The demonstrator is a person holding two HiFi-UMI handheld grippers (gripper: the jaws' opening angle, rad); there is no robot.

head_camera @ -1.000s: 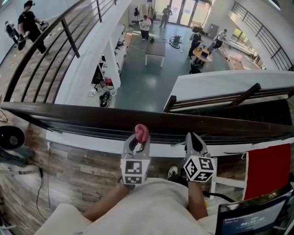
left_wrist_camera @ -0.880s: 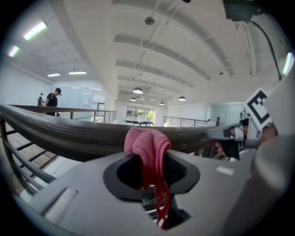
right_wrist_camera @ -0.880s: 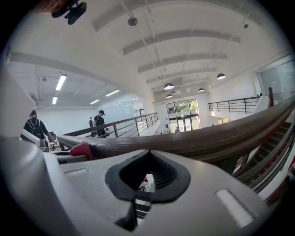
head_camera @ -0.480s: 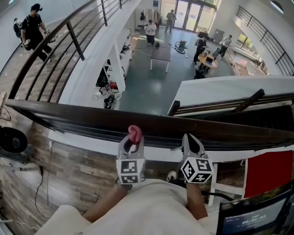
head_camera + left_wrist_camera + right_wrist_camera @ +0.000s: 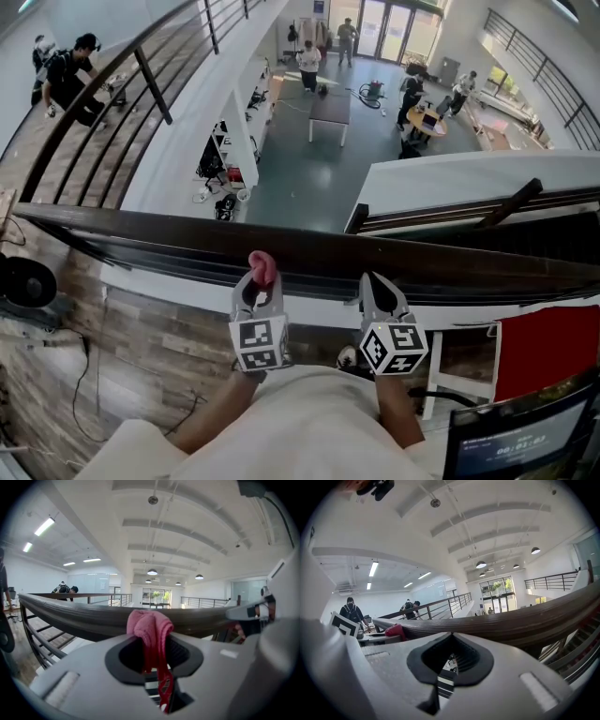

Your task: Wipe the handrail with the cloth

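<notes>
Handrail (image 5: 141, 236): dark, long axis left to right. Cloth (image 5: 262, 265): pink, bunched, pointing forward at the rail, clamped in left gripper (image 5: 259, 283) jaws. Right gripper (image 5: 374, 287): jaws together, empty.

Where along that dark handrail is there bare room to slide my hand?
The handrail is bare left of the pink cloth in the left gripper, and right of the right gripper. The short stretch between the two is crowded.

Bright daylight, sharp focus, fisheye-bent edges

Pink cloth (image 5: 262, 267), dark brown handrail (image 5: 169, 236), grey tongs (image 5: 256, 302).
</notes>
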